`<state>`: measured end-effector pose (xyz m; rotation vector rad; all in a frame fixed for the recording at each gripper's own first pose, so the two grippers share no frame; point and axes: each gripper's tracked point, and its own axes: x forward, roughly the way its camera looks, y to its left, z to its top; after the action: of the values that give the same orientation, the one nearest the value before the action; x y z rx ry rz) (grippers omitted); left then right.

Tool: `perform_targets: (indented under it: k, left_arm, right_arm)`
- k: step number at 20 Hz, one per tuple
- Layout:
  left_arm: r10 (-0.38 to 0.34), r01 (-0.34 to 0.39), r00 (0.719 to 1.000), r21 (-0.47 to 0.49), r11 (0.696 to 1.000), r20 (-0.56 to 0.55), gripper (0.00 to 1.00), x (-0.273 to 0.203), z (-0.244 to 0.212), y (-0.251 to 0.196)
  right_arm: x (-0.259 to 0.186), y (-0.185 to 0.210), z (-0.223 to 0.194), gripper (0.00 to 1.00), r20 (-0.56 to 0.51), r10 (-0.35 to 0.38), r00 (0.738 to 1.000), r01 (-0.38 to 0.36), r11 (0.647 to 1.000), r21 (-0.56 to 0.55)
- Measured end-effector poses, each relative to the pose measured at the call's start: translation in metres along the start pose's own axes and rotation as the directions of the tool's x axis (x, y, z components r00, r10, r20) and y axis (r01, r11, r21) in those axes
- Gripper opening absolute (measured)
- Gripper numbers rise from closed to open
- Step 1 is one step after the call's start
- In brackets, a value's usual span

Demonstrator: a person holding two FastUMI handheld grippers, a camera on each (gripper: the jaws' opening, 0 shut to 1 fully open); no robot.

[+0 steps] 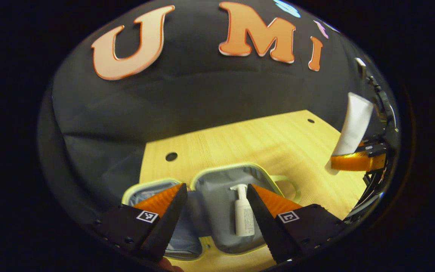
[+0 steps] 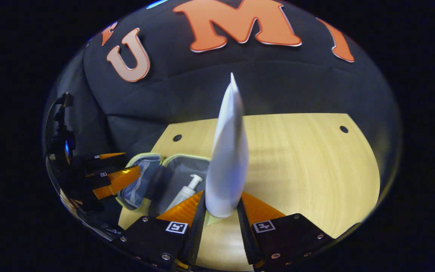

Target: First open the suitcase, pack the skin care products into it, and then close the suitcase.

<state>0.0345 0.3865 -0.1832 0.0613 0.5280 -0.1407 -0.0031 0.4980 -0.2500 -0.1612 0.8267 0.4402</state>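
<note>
A small suitcase (image 1: 221,177) with a pale green rim lies open on the wooden table (image 1: 263,139), both grey-lined halves facing up. A white pump bottle (image 1: 243,213) lies in its right half. My left gripper (image 1: 215,196) hangs open just above the case, its fingers straddling the hinge and the bottle. My right gripper (image 2: 222,206) is shut on the lower end of a white tube (image 2: 228,158), which stands upright above the table to the right of the suitcase (image 2: 157,177). The left gripper view shows that tube (image 1: 353,126) and the right gripper (image 1: 355,161) at its far right.
The wooden table (image 2: 308,166) has small round holes (image 1: 171,156) near its back corners. The black cloth wall rises close behind the table. Bare wood stretches to the right of the suitcase.
</note>
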Motion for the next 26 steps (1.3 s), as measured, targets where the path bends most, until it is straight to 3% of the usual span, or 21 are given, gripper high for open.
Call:
perform_targets:
  k: [5,8,13,14,18,20,21,22,26]
  left_arm:
    - [0.071,-0.07,0.985,-0.01,0.998,0.156,0.99,-0.083,0.045,0.036]
    - [0.106,-0.106,0.976,-0.013,0.994,0.188,0.98,-0.119,0.049,0.054]
    - [0.151,-0.139,0.976,-0.081,0.987,0.16,0.99,-0.123,0.011,0.095]
    - [0.158,-0.145,0.976,-0.091,0.985,0.151,0.99,-0.123,0.006,0.1]
    - [0.168,-0.156,0.98,-0.113,0.981,0.104,0.99,-0.118,-0.017,0.112]
    - [0.173,-0.162,0.98,-0.113,0.98,0.093,0.99,-0.117,-0.02,0.116]
    - [0.173,-0.163,0.98,-0.115,0.98,0.093,0.99,-0.117,-0.021,0.117]
    - [0.172,-0.161,0.981,-0.116,0.98,0.092,0.99,-0.118,-0.021,0.117]
    - [0.168,-0.159,0.982,-0.111,0.981,0.086,0.99,-0.12,-0.024,0.117]
  right_arm:
    - [0.033,0.042,-0.018,0.49,-0.212,0.083,0.974,-0.089,0.996,-0.02]
    - [0.047,0.058,-0.041,0.48,-0.355,0.107,0.929,-0.107,0.994,0.021]
    - [0.079,0.065,-0.08,0.49,-0.5,0.064,0.864,-0.055,0.998,0.033]
    - [0.082,0.064,-0.079,0.49,-0.489,0.06,0.87,-0.047,0.998,0.039]
    - [0.099,0.065,-0.101,0.47,-0.517,0.039,0.855,-0.019,0.999,0.044]
    - [0.106,0.068,-0.105,0.48,-0.512,0.032,0.858,-0.014,0.999,0.038]
    - [0.111,0.07,-0.108,0.53,-0.512,0.029,0.858,-0.012,0.999,0.036]
    - [0.114,0.072,-0.109,0.48,-0.508,0.028,0.861,-0.009,0.999,0.039]
    - [0.122,0.072,-0.11,0.51,-0.5,0.019,0.866,0.001,0.999,0.041]
